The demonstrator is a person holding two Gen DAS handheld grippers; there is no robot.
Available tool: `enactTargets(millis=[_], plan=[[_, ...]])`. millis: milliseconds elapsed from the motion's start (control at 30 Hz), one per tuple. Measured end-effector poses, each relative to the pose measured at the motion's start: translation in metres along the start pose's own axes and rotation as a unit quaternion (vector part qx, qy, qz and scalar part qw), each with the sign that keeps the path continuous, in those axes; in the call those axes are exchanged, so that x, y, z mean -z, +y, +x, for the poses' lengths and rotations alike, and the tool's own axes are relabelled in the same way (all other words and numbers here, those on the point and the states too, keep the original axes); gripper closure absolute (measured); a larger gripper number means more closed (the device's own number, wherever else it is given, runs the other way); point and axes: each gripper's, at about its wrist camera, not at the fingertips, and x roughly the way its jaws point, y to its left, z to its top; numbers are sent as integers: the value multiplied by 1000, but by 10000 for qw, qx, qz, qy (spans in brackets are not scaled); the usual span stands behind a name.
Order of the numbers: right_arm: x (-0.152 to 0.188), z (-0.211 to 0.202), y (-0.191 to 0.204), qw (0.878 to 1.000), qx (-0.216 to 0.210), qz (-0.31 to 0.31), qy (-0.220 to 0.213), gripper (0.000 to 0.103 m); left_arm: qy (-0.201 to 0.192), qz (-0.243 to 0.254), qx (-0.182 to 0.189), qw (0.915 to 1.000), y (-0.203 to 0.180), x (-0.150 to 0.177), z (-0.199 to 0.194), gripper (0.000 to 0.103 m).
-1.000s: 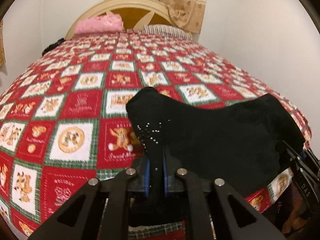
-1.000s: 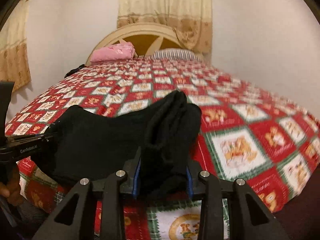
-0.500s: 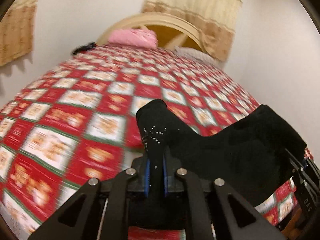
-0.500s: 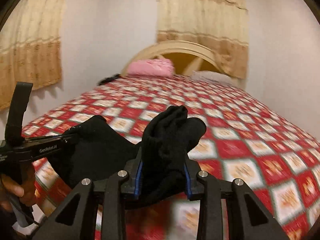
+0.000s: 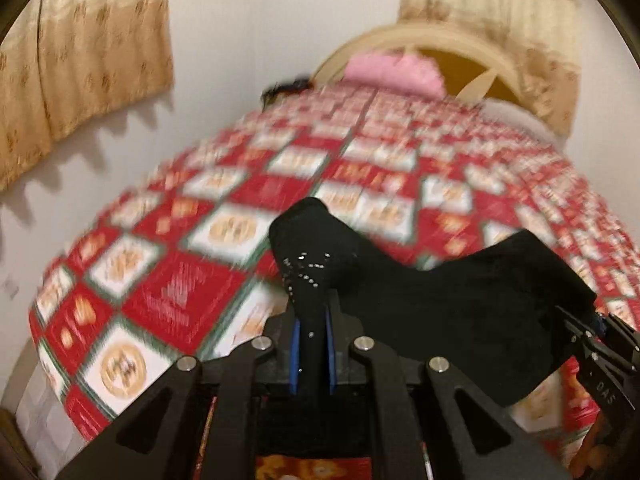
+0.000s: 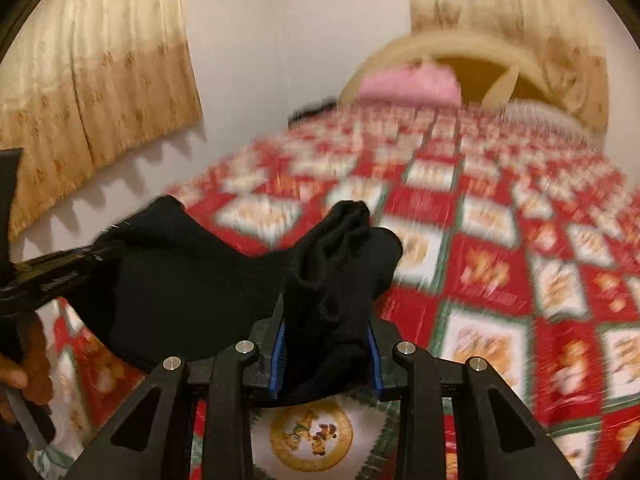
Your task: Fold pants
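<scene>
Over bedspread, both grippers clamp black pants.

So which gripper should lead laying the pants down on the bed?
Probably left. The left gripper pinches a thin, flat edge of the black pants, while the right gripper clamps a thick bunched wad, harder to spread over the quilt.
</scene>
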Motion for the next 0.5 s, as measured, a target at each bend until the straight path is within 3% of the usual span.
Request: enactTargets(millis=[67, 100, 133, 233, 267, 300, 400, 500], plan=[[2, 2, -9, 9997, -151, 174, 122, 65, 252, -142, 56, 9996, 7, 12, 10, 90], [1, 1, -13, 9994, -208, 235, 148, 62, 309, -222, 83, 9992, 12, 16, 14, 83], [1, 2, -16, 9993, -166, 224, 229, 54, 316, -267, 99, 9991, 13, 19, 13, 80], [9, 0, -26, 9986, -19, 303, 427, 29, 353, -474, -39, 9982, 22, 24, 12, 46], [12, -4, -30, 9981, -104, 431, 419, 27, 404, -548, -138, 9976, 27, 24, 12, 29], [16, -9, -37, 9969, -204, 648, 386, 27, 438, -610, -148, 9971, 33, 24, 12, 23], [24, -28, -54, 9921, -263, 1215, 189, 27, 541, -873, 12, 9947, 51, 29, 7, 19], [28, -63, -50, 9901, 299, 1295, -445, 27, 522, -1018, -96, 9934, 62, 37, -1, 15]])
